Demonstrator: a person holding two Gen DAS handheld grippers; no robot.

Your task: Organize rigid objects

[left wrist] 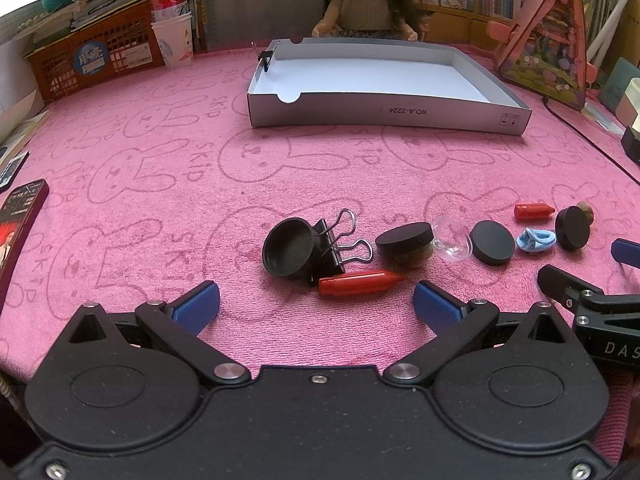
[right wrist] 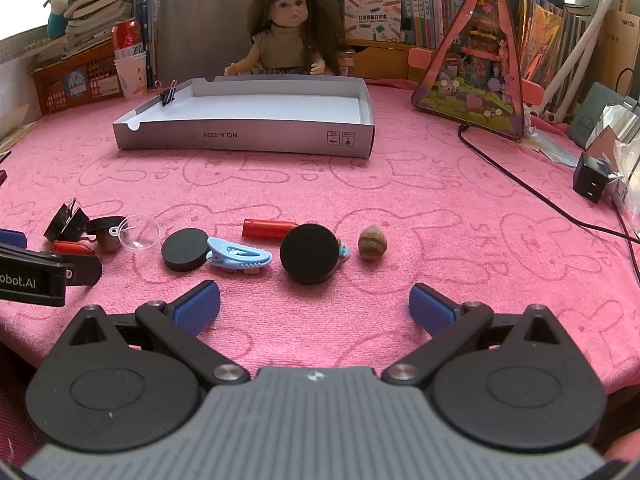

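Left wrist view: left gripper (left wrist: 316, 302) spread wide, pinching nothing, low over the pink towel (left wrist: 160, 168). Just ahead of its fingers, a red capsule (left wrist: 360, 283), touching a black binder clip (left wrist: 336, 248) with a black cap (left wrist: 289, 246) leaning on it. Far beyond the capsule, the grey tray (left wrist: 384, 114), bare but for a small clip on its rim.

Right wrist view: right gripper (right wrist: 314, 304) likewise spread and empty. Directly ahead, a black disc (right wrist: 309, 253) propped on edge; left of the disc, a blue hair clip (right wrist: 239, 258); right of it, a brown shell (right wrist: 372, 242). Probably light, stiff and smooth, so likely to slip: best pinched across the disc's flat faces, or the capsule across its middle.
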